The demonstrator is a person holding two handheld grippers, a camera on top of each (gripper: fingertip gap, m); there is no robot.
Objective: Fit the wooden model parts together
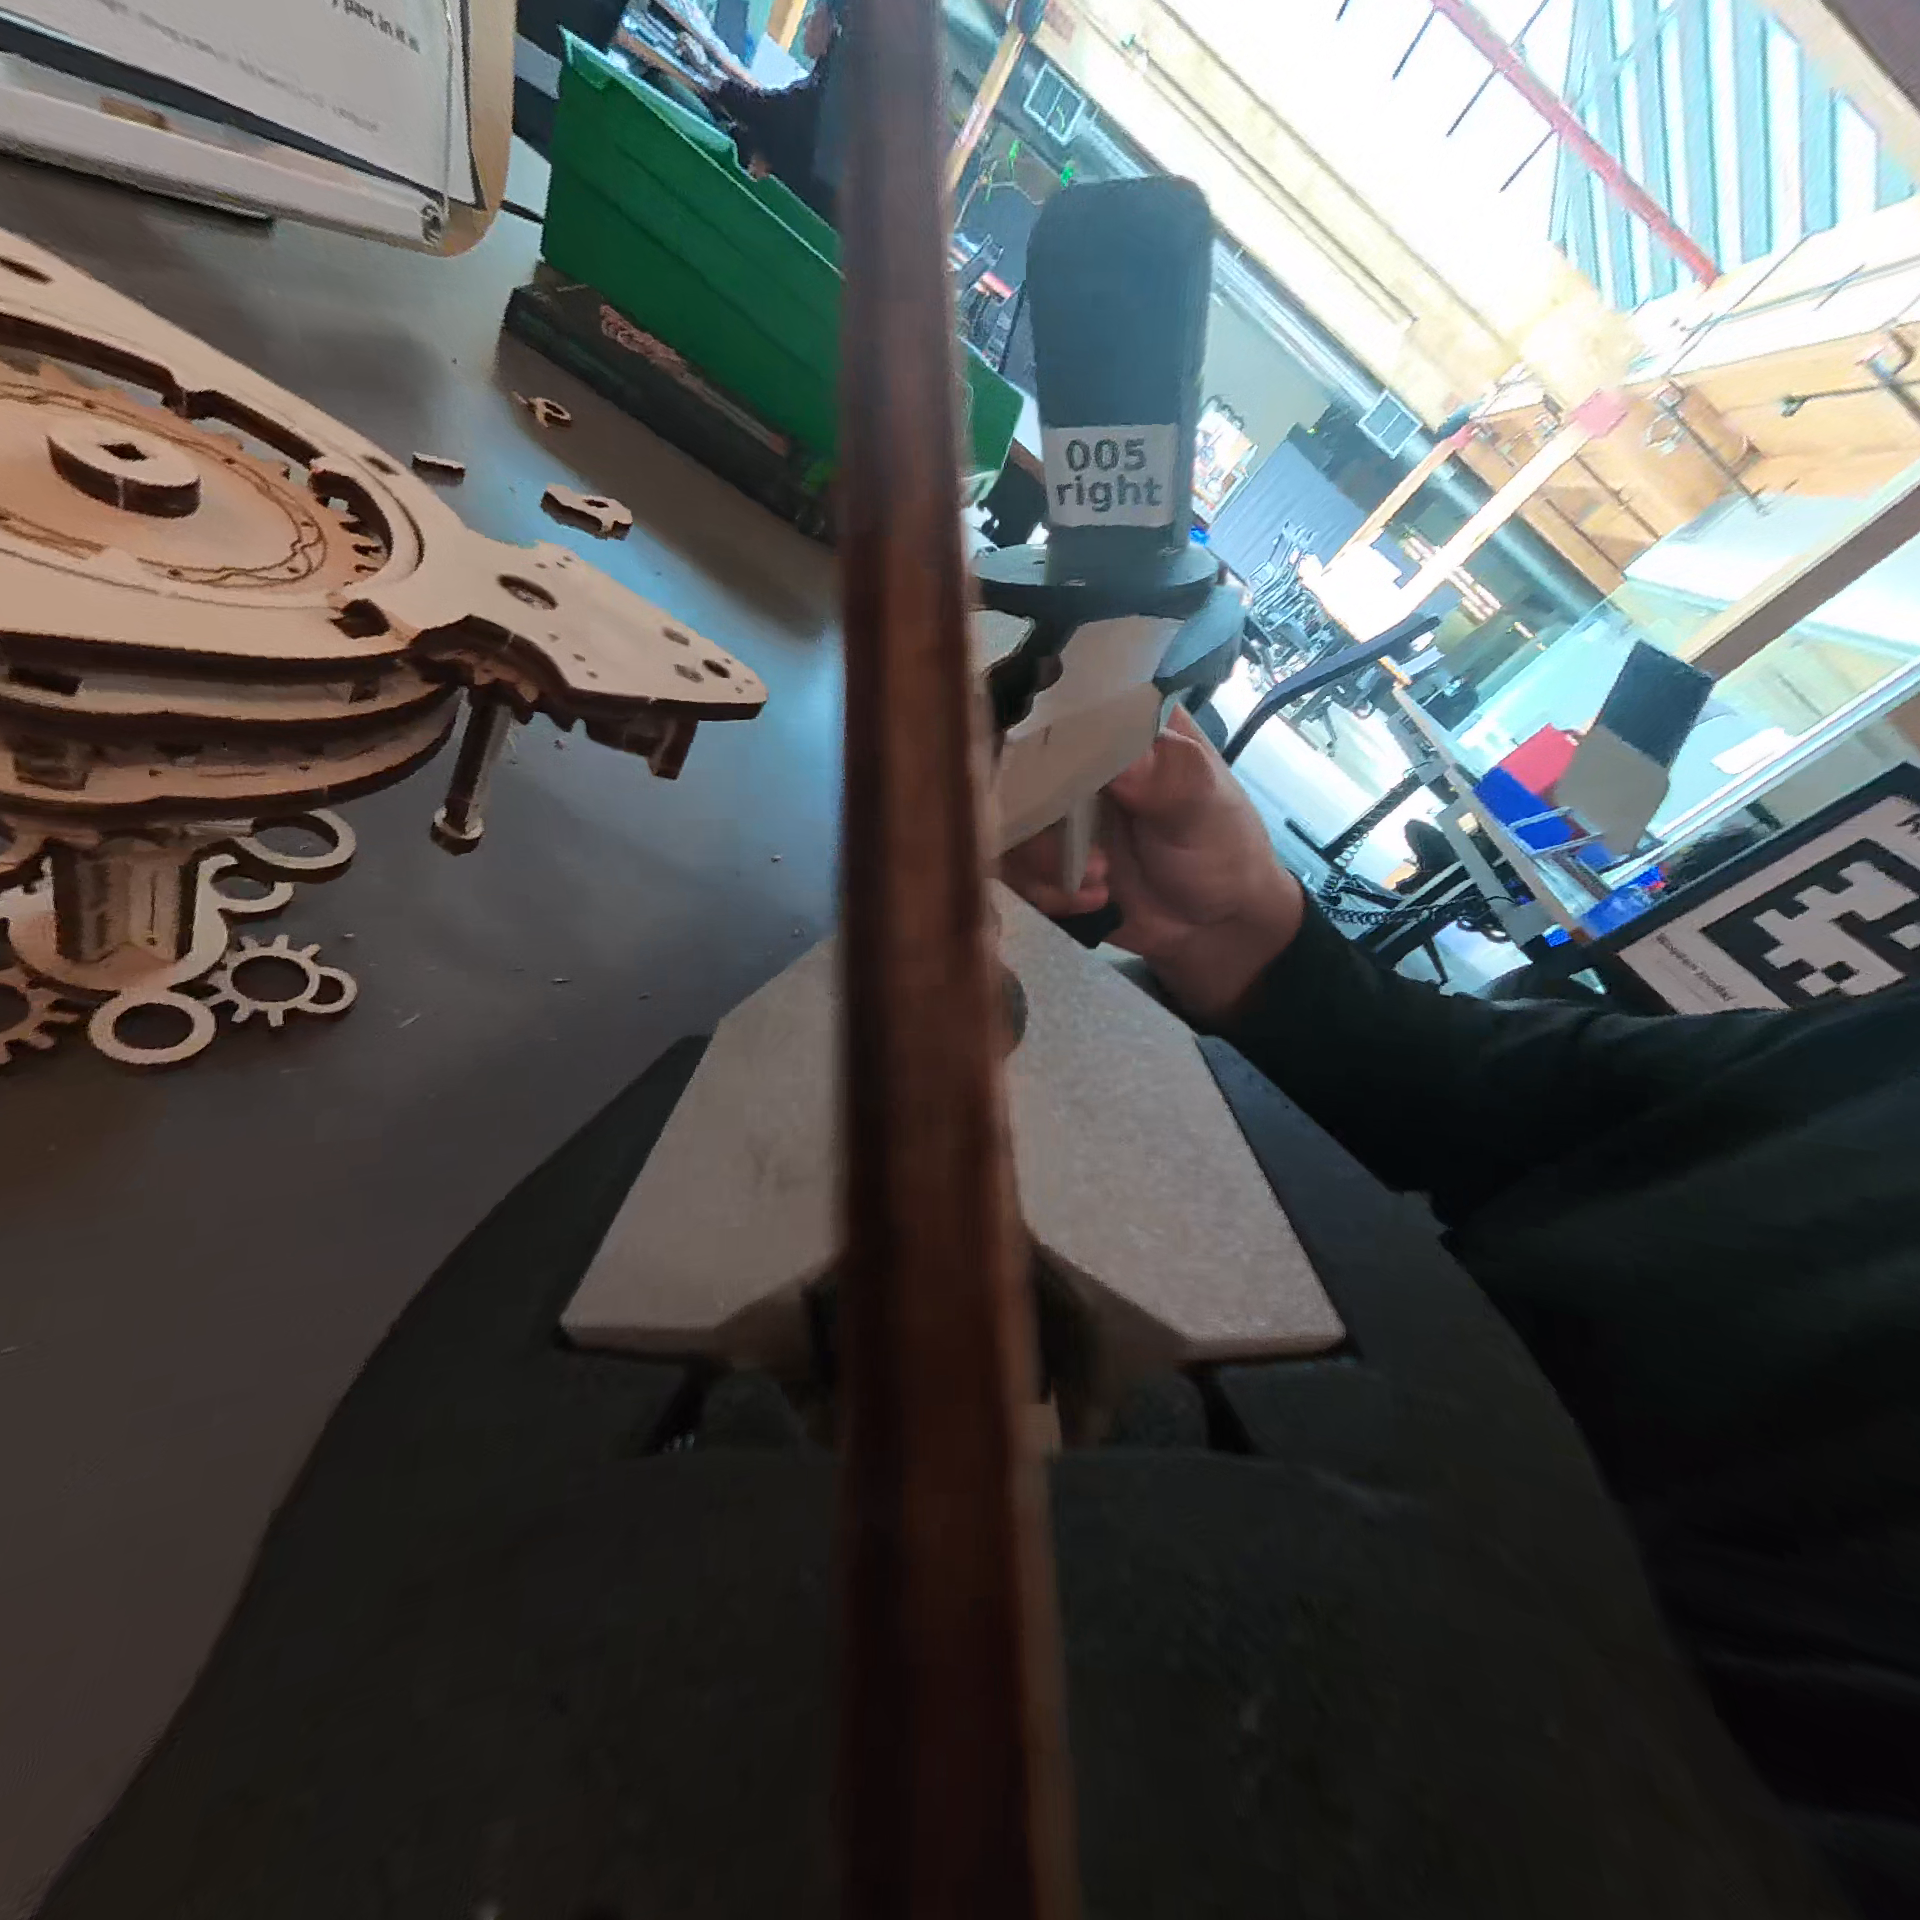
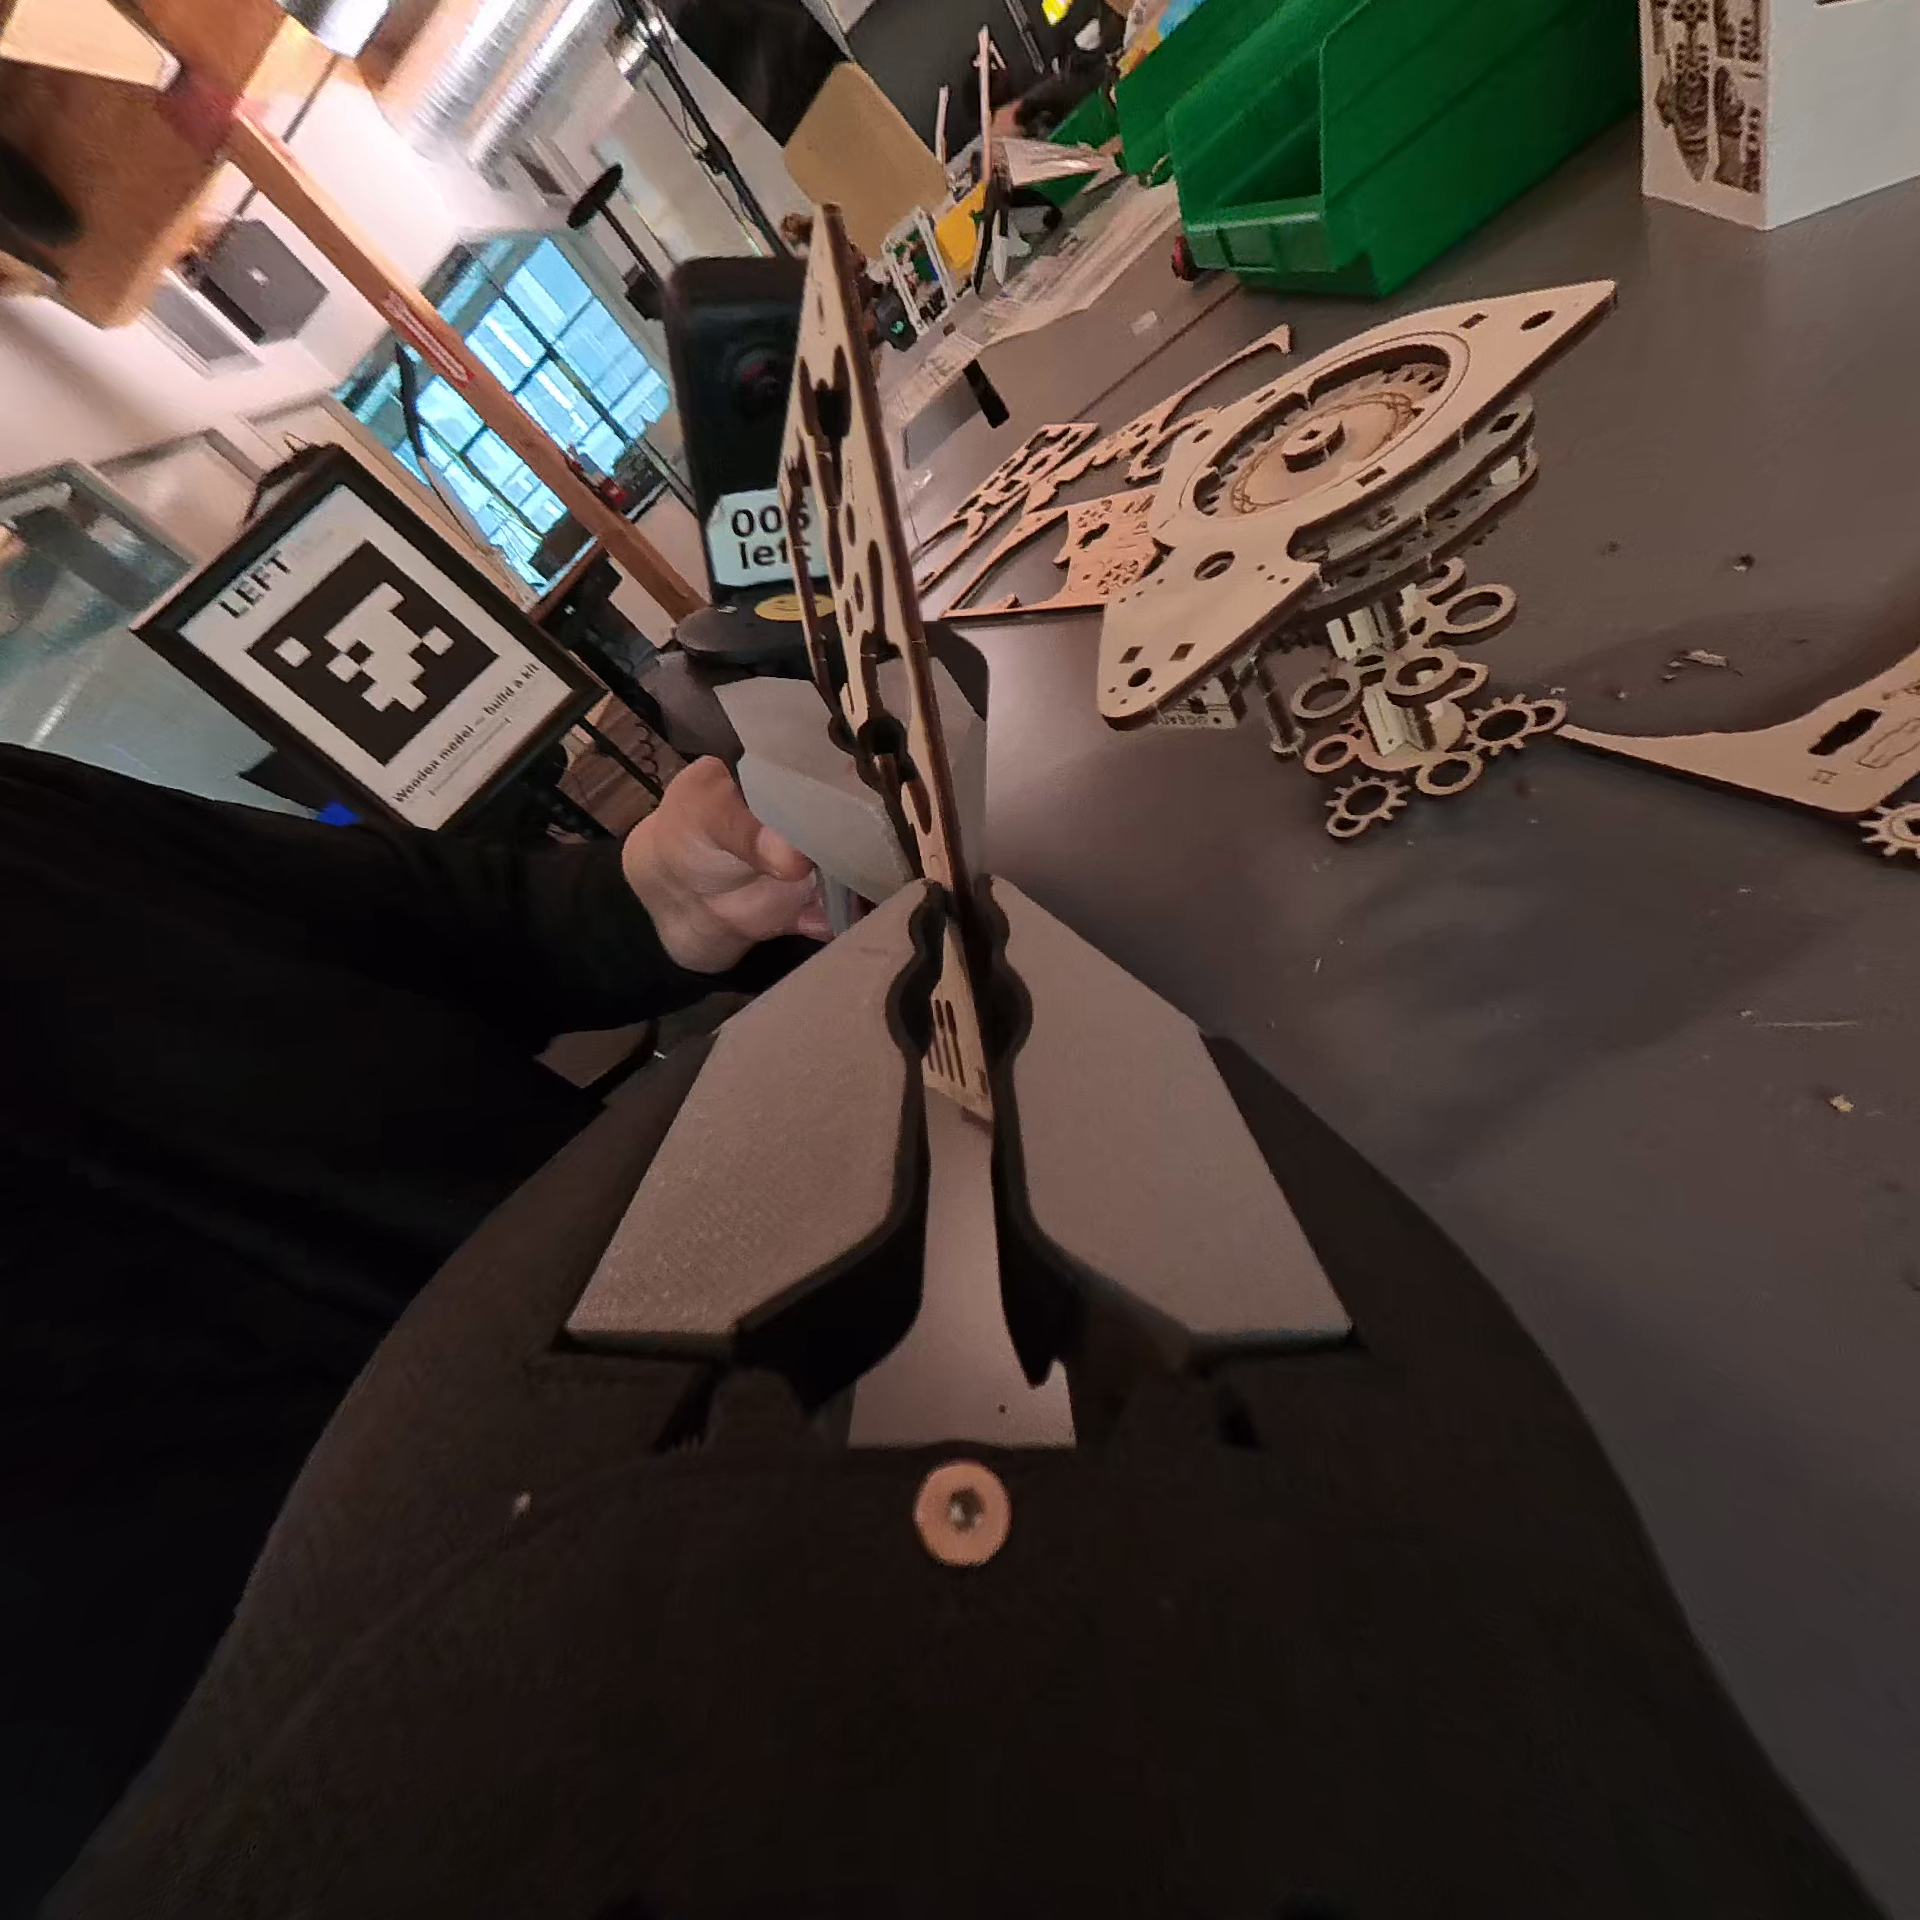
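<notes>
A thin wooden sheet with cut-out holes [image 2: 844, 499] stands upright and is held by both grippers. In the left wrist view the wooden sheet [image 1: 909, 540] is edge-on, a dark brown strip down the middle. My left gripper [image 1: 925, 925] is shut on it. My right gripper [image 2: 958, 896] is shut on its near corner. The right gripper also shows in the left wrist view [image 1: 1070, 717], behind the sheet, and the left gripper in the right wrist view [image 2: 831, 769]. The part-built wooden model [image 1: 239, 592], round with gears, stands on the table; it also shows in the right wrist view [image 2: 1340, 520].
Green bins [image 1: 665, 249] [image 2: 1382, 156] stand at the back of the grey table [image 2: 1507, 1039]. Flat cut-out wooden sheets [image 2: 1049, 499] lie behind the model and another wooden part [image 2: 1787, 753] lies at the right. Small loose pieces [image 1: 587, 509] lie near the model. A framed marker card [image 2: 364, 644] stands at the left.
</notes>
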